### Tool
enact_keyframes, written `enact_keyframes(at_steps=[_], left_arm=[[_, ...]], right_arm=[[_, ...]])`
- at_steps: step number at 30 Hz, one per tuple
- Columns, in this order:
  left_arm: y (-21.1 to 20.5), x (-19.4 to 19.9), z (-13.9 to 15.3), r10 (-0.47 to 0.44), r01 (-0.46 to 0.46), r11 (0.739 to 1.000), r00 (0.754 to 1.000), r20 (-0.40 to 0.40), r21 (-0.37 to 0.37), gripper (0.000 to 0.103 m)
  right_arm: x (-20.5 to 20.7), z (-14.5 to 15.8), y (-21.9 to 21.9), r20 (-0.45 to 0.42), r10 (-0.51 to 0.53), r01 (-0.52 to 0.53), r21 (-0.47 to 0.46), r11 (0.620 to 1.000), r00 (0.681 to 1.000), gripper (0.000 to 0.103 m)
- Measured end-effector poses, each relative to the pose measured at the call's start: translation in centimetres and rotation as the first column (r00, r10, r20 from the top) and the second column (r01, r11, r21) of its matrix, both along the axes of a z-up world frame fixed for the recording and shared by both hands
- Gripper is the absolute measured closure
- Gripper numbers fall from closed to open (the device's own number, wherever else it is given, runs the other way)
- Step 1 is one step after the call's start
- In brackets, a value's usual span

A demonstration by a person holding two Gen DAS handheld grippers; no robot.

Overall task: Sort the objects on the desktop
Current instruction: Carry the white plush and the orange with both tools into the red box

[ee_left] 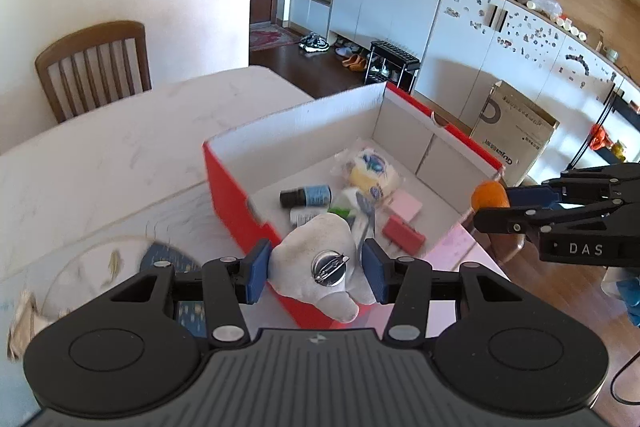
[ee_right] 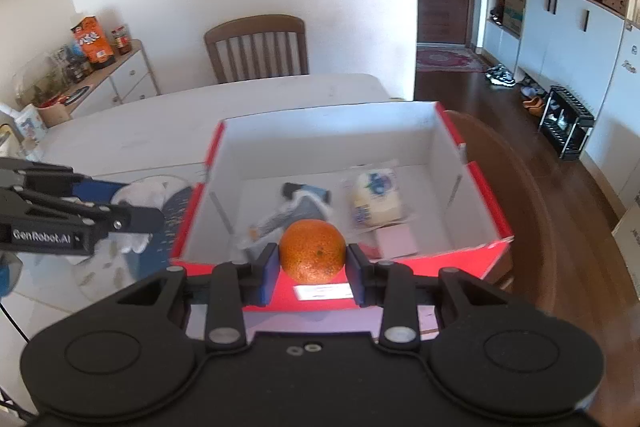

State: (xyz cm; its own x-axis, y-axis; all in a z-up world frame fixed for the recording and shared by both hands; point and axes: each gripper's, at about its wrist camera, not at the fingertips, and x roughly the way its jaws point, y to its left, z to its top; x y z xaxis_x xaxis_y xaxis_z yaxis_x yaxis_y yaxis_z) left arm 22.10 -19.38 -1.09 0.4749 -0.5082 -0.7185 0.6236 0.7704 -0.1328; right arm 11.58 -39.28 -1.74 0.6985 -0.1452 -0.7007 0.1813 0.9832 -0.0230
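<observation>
My left gripper (ee_left: 316,263) is shut on a white plush toy (ee_left: 304,267) with a round metal pin back, held over the near wall of the red box (ee_left: 228,187). My right gripper (ee_right: 313,261) is shut on an orange (ee_right: 313,251) just above the box's near red wall (ee_right: 472,251). The left gripper (ee_right: 136,203) with the plush (ee_right: 140,193) shows at the left of the right wrist view. At the right of the left wrist view are the right gripper (ee_left: 494,207) and the orange (ee_left: 490,195). Inside the box lie a dark bottle (ee_left: 306,195), a yellow-white packet (ee_left: 370,169), a pink pad (ee_left: 406,207) and a red item (ee_left: 402,235).
The box stands on a white table (ee_left: 120,147) near its right edge. A blue patterned cloth (ee_left: 168,257) lies left of the box. A wooden chair (ee_right: 256,47) stands at the far side. A cardboard carton (ee_left: 516,135) sits on the floor to the right.
</observation>
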Motion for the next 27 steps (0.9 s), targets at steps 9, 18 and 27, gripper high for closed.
enact_keyframes(at_steps=[9,18,27], left_arm=[[-5.2,4.6,-0.4,-0.029,0.03,0.997,0.999,-0.016,0.068,0.055],[-10.1,8.8,-3.4,-0.035,0.047,0.981,0.997,-0.065,0.19,0.055],[-12.6,11.2,-6.6,-0.046,0.081,0.95,0.992,-0.12,0.301,0.055]], right_arm=[[1.8,-0.5,-3.8,-0.018,-0.034,0.034,-0.028,0.999,0.999,0.068],[4.4,-2.1,-6.7,-0.068,-0.035,0.032,-0.047,0.998,0.997,0.068],[7.4,-4.7,-8.3,-0.144,-0.042,0.036,-0.043,0.998,0.989,0.068]])
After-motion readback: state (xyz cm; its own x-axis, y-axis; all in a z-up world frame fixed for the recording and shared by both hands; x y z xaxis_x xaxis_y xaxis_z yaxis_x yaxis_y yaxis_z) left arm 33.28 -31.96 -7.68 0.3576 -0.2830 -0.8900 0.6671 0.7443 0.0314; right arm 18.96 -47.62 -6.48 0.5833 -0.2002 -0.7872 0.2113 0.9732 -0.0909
